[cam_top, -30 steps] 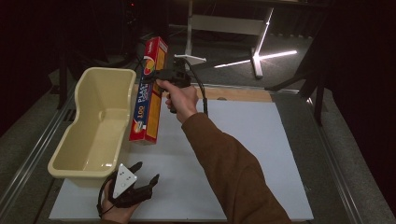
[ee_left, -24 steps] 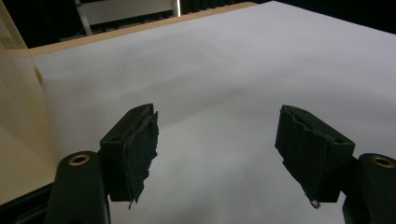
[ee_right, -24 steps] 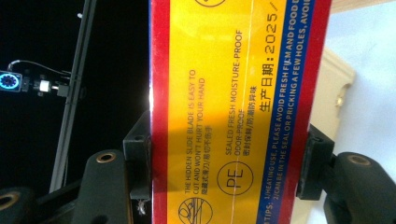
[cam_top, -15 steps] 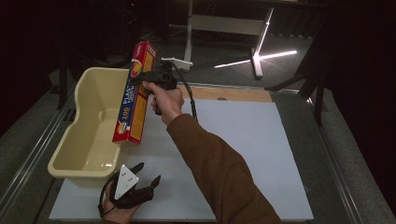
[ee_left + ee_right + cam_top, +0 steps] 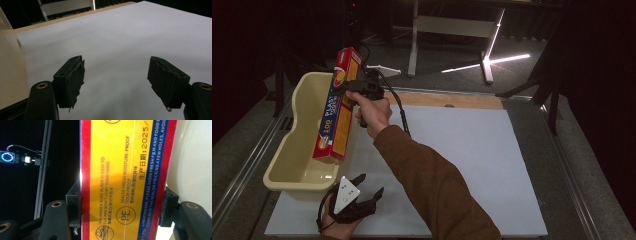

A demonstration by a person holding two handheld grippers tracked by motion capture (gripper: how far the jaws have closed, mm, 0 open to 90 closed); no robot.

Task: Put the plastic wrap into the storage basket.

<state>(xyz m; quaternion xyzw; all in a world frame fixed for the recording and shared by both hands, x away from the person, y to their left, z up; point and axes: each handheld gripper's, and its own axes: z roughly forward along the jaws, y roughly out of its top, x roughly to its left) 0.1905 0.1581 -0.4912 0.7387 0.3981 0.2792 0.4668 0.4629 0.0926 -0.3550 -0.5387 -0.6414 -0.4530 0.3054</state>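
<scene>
Wrap box (image 5: 336, 105) clamped in right hand-held gripper (image 5: 362, 89), above tub (image 5: 287, 165).

Box: the plastic wrap box (image 5: 337, 105) has swung left, off the white mat and over the cream tub (image 5: 287, 165).
Tilt: its top now leans further right.
Right gripper (image 5: 357, 90): carried left with the box, now above the tub's rim.
</scene>
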